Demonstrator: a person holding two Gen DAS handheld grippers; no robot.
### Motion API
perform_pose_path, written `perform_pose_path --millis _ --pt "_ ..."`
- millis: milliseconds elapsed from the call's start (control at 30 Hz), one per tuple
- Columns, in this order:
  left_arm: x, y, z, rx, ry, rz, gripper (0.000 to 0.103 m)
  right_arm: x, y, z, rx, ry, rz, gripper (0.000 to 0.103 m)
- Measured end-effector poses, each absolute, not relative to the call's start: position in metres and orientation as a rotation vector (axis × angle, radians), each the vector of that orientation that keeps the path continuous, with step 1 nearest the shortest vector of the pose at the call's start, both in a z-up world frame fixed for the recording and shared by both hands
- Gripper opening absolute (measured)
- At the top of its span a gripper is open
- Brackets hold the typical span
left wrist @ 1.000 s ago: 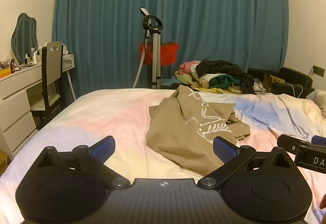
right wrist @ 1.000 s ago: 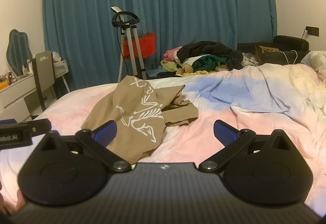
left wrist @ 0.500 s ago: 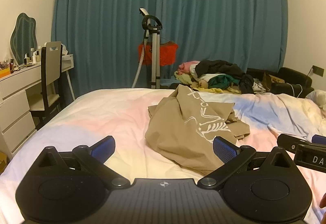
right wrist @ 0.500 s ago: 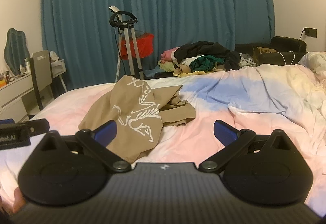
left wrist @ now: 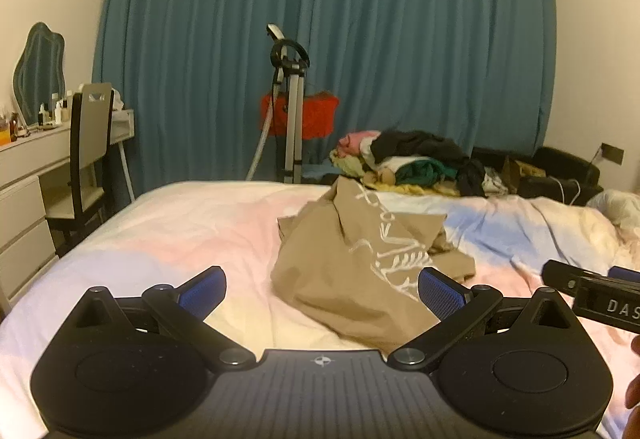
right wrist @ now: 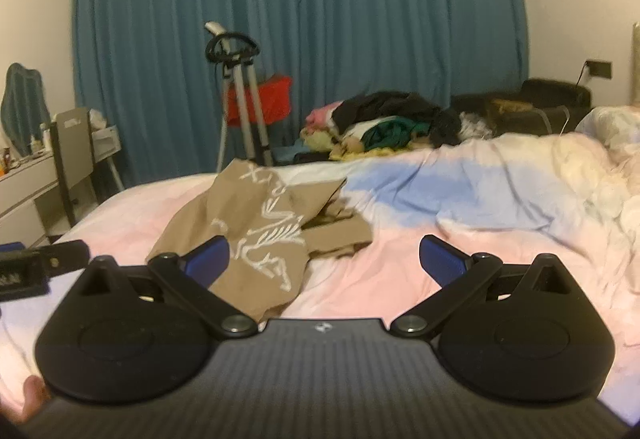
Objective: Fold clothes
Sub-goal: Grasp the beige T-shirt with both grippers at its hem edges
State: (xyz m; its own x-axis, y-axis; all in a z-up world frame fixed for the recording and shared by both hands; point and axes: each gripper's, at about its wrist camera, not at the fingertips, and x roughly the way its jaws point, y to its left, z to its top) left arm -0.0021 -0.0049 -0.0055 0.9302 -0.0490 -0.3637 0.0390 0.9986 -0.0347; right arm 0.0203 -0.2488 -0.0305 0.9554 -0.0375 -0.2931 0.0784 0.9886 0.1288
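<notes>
A tan shirt [left wrist: 352,259] with a white printed design lay crumpled in the middle of the bed [left wrist: 180,223], heaped rather than spread flat, one part rising in a peak toward the far edge. In the left wrist view it sat at centre and slightly right of centre, beyond the left gripper [left wrist: 322,289], whose 2 blue-padded fingers [left wrist: 202,291] stood wide apart and held nothing. The near edge of the shirt showed between those fingers, closer to the right-hand one, but whether the fabric touched it could not be told.

In the right wrist view the shirt [right wrist: 260,235] lay left of centre. The right gripper [right wrist: 324,257] was likewise spread wide and empty, with its left-hand finger [right wrist: 208,259] drawn in front of the shirt's near edge and its other finger over bare pink sheet. Each gripper appeared at the edge of the other's view: the right one at the lower right of the left view, the left one at the lower left of the right view.

The bedding was pastel pink, blue and cream, rumpled toward the right of both frames. Behind the bed, at centre right, a pile of clothes [left wrist: 412,163] in black, green, pink and yellow was stacked. A garment steamer [left wrist: 290,103] on a stand stood before blue curtains [left wrist: 400,39], and a chair [left wrist: 86,143] stood by a white dresser [left wrist: 28,175] at the left edge.
</notes>
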Motion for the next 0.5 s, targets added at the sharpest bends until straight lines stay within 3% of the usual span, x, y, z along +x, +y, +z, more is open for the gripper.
perform_pose_path --millis 500 --pt "0.022 -0.032 0.030 0.022 0.310 -0.115 0.103 0.022 -0.265 -0.041 0.223 0.238 -0.051 0.102"
